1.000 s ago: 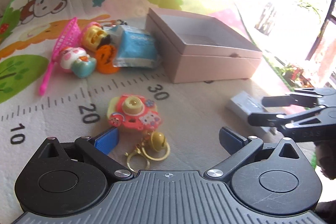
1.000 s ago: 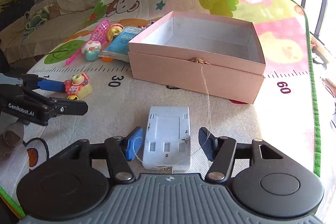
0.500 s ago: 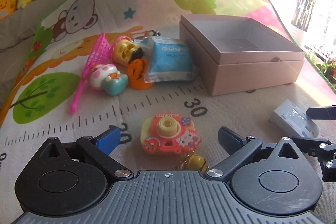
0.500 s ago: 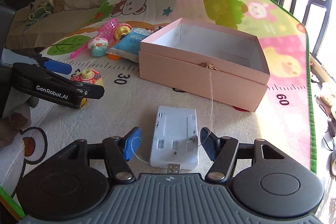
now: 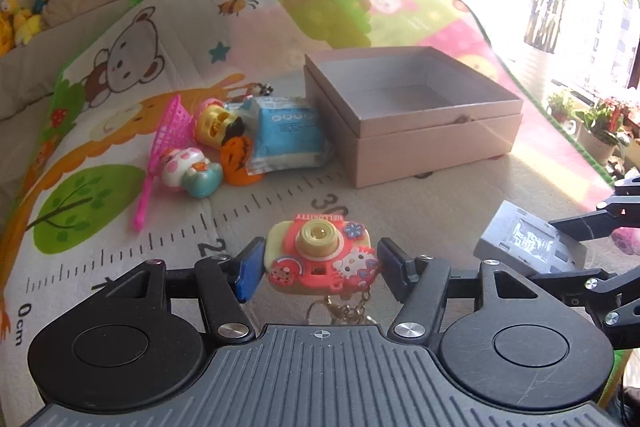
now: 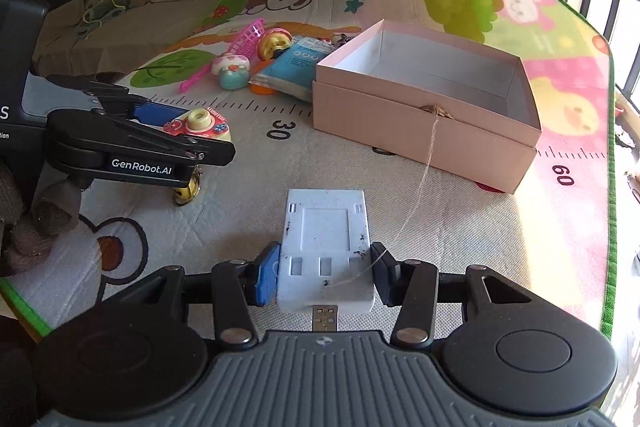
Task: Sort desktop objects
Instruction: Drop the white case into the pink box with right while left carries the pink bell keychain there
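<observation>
On the play mat (image 5: 120, 307), the far-left cluster holds five things: one pink net (image 5: 170, 131), one yellow toy (image 5: 214, 123), one pink-and-teal figure (image 5: 188, 169), one orange toy (image 5: 238, 163) and one blue packet (image 5: 286, 135). Nearer, the left gripper (image 5: 318, 269) has just been closing its jaws and now clamps one toy camera (image 5: 320, 257) between both pads, its gold keychain (image 5: 344, 309) hanging below. Right of the cluster, touching the packet, stands one open pink box (image 6: 424, 131), nothing visible inside, with a thread (image 6: 420, 195) trailing from its near wall. Nearest on the right, the right gripper (image 6: 324, 277) has also just been closing and grips one white USB device (image 6: 326, 247), plug pointing back at the camera, the pads pressing its two sides.
</observation>
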`<state>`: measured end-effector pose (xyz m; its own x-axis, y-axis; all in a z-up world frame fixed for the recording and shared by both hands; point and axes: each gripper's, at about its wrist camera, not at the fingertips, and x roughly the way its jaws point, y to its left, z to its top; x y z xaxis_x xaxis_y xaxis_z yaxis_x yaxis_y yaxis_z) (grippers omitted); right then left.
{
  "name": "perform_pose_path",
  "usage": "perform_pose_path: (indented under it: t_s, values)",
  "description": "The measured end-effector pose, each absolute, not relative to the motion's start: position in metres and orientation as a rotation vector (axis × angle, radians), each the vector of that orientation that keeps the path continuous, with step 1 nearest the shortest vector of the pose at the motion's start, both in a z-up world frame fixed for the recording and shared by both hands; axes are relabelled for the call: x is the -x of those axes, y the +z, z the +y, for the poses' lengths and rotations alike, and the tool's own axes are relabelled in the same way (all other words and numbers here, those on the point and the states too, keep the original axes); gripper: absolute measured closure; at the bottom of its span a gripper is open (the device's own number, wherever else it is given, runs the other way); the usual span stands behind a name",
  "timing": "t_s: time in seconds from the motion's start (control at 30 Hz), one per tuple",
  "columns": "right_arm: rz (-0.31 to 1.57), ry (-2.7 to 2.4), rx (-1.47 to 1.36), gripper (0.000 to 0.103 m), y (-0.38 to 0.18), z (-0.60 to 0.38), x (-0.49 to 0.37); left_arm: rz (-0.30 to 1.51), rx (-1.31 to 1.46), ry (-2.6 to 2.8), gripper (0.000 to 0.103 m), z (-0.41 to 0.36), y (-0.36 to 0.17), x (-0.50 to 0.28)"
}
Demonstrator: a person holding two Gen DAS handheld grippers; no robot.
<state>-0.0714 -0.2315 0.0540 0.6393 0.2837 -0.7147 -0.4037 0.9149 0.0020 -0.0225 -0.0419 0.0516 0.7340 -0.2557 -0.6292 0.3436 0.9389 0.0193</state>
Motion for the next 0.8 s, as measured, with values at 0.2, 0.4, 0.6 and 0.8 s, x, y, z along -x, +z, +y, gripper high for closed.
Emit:
perform_pose_path:
  t_s: [0.2,0.4,0.6,0.8]
  values:
    - [0.554,0.403,0.138,0.056,0.149,-0.258,0.091,0.484,-0.109,-0.427,0.037,-0.055,0.130,0.026]
    - [0.427,0.282,0.106,0.056,0.199,-0.287,0.030,0.420,-0.081,-0.464,0.037,-0.096,0.169,-0.037]
    - [0.504,0.202,0.111,0.053,0.169,-0.294,-0.062,0.473,-0.004,-0.446,0.011,-0.113,0.168,-0.110]
    - [0.551,0.173,0.072,0.046,0.140,-0.305,-0.069,0.535,-0.008,-0.325,0.006,-0.062,0.117,-0.087]
